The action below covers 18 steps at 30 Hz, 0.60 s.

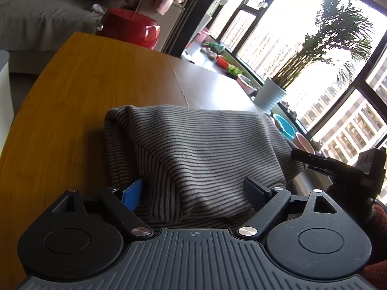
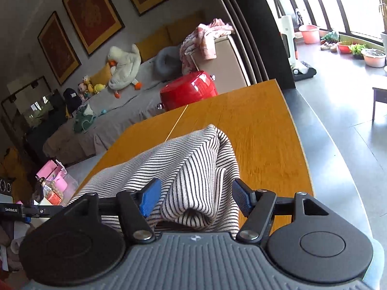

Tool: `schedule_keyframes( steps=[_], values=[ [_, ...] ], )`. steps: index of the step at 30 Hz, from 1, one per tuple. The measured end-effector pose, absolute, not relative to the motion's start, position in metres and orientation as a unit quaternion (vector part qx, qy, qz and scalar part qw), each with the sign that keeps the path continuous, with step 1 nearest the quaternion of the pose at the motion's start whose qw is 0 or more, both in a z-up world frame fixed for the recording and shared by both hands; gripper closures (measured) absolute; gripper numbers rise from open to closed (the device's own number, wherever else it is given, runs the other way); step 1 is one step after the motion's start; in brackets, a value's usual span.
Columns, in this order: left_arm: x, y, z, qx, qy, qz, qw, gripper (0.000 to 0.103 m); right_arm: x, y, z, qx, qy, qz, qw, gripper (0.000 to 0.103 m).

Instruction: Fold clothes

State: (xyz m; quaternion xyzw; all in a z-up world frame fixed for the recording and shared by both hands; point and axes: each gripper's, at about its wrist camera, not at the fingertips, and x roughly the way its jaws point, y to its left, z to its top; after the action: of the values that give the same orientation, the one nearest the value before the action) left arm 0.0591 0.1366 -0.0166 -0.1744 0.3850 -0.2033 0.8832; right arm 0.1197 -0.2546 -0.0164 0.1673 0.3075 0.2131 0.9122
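Left wrist view: the left gripper point(image 1: 193, 188) and right gripper point(image 2: 196, 198) both gape around the folded black-and-white striped knit garment point(image 1: 193, 149) on the orange wooden table point(image 1: 72, 91).

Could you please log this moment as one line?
task: fold clothes | left gripper: open, astride striped garment | right gripper: open, fold between pads | garment on wooden table

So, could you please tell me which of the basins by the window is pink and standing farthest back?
The pink plastic bucket beside the white appliance; the red bowl and pale basin sit nearer.
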Motion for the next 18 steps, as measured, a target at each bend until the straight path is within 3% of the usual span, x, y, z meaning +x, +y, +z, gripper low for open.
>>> schedule_keyframes(
  steps=[3, 4, 5, 6, 7, 8, 14, 18],
  values=[
    [0.072, 0.128, -0.025, -0.170, 0.387, -0.195, 0.885, 0.013, 0.138, -0.227, -0.027, 0.151, 0.328, 0.235, 0.902, 0.039],
    [0.075, 0.125, -0.027, -0.168, 0.388, -0.192, 0.886, 0.021, 0.141, -0.218, -0.026, 0.135, 0.328, 0.234, 0.906, 0.048],
    [0.075, 0.125, -0.023, -0.160, 0.385, -0.188, 0.889, 0.040, 0.141, -0.211, -0.022, 0.120, 0.324, 0.233, 0.909, 0.058],
    [0.076, 0.126, -0.019, -0.153, 0.382, -0.184, 0.893, 0.050, 0.141, -0.205, -0.017, 0.106, 0.319, 0.232, 0.913, 0.062],
    [0.072, 0.128, -0.012, -0.150, 0.374, -0.186, 0.896, 0.067, 0.137, -0.202, -0.010, 0.099, 0.310, 0.234, 0.916, 0.068],
    [0.069, 0.131, -0.005, -0.147, 0.365, -0.187, 0.900, 0.072, 0.133, -0.202, -0.004, 0.099, 0.303, 0.239, 0.917, 0.073],
    [0.024, 0.139, 0.022, -0.133, 0.326, -0.211, 0.912, 0.073, 0.098, -0.222, 0.019, 0.124, 0.284, 0.264, 0.913, 0.078],
    [0.011, 0.137, 0.003, -0.143, 0.355, -0.216, 0.898, 0.073, 0.091, -0.238, 0.003, 0.152, 0.309, 0.252, 0.904, 0.078]
  ],
)
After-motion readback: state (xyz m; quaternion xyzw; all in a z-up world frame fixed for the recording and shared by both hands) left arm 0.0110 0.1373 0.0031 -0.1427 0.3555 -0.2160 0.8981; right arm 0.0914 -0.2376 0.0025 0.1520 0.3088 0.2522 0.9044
